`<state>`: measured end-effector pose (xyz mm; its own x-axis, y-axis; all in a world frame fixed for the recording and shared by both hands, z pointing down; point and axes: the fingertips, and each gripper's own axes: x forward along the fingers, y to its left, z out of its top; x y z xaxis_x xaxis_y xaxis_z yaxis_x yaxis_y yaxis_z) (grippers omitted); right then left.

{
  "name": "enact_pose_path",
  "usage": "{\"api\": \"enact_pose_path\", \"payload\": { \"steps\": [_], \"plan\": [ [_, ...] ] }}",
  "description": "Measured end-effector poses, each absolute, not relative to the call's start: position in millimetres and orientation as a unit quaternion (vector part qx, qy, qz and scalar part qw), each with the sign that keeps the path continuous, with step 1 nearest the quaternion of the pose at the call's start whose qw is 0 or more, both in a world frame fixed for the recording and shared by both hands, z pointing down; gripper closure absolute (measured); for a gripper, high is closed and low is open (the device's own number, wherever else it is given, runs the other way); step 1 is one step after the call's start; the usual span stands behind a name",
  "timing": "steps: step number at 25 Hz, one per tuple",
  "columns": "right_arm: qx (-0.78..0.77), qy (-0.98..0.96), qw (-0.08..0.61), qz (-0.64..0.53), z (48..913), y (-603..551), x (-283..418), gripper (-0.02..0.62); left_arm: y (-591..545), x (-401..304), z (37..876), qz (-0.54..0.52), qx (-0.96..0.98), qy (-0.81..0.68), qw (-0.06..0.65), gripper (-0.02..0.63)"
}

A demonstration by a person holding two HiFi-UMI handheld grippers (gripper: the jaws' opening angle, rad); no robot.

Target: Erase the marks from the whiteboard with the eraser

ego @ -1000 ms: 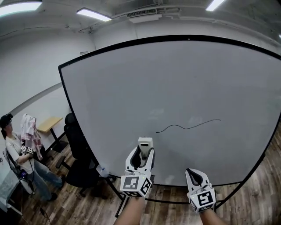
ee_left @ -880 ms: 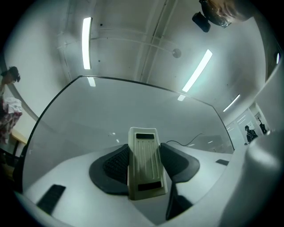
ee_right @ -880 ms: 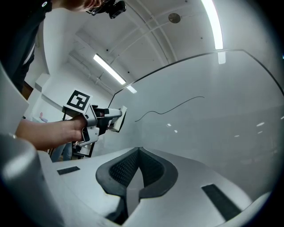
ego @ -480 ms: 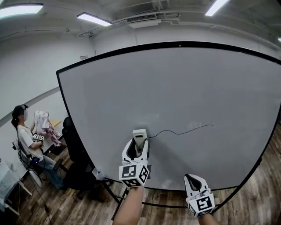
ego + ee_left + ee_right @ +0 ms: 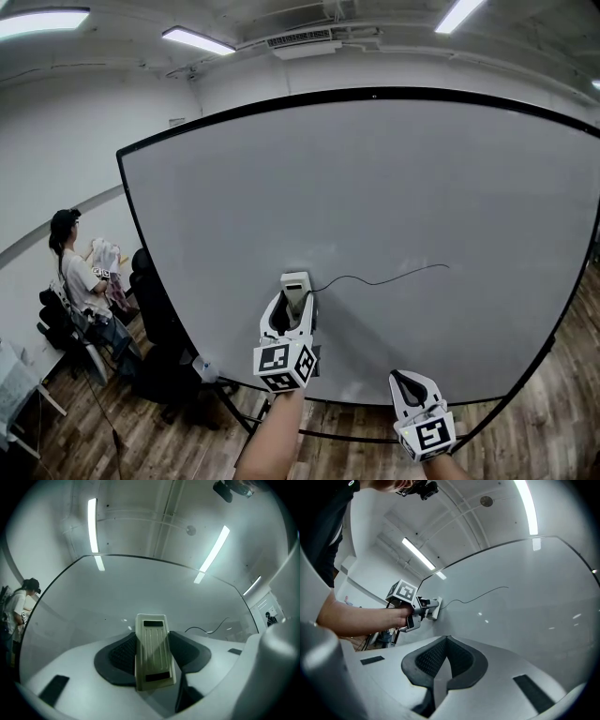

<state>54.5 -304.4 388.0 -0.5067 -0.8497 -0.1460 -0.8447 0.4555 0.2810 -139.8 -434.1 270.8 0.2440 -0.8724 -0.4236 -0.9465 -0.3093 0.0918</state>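
Note:
The big black-framed whiteboard point(image 5: 394, 187) bears one thin wavy black line point(image 5: 384, 279) low in its middle. My left gripper point(image 5: 294, 307) is shut on the cream eraser point(image 5: 296, 286), whose pad lies against the board right at the line's left end. In the left gripper view the ribbed eraser point(image 5: 152, 653) sits between the dark pads, with the line point(image 5: 208, 630) to its right. My right gripper point(image 5: 412, 386) hangs lower right, off the board, shut with nothing in it. The right gripper view shows its jaws point(image 5: 448, 644) closed, plus the left gripper point(image 5: 412, 609), the eraser point(image 5: 436, 607) and the line point(image 5: 483, 595).
A person point(image 5: 80, 286) stands at the far left beside a table. Black office chairs point(image 5: 155, 309) stand by the board's left edge. The board's stand legs point(image 5: 244, 412) rest on a wooden floor point(image 5: 141, 441).
The left gripper has carried the eraser up and toward the line, so it now touches the line's left end. The right gripper has sunk slightly. The person at left has shifted.

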Motion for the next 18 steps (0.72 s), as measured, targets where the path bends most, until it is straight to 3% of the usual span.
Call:
{"api": "enact_pose_path", "payload": {
  "steps": [18],
  "plan": [
    [0.506,-0.848,-0.009,-0.155,384,-301,58,0.577,-432,-127,271,0.211,-0.766,0.603,0.064,0.364]
  ]
}}
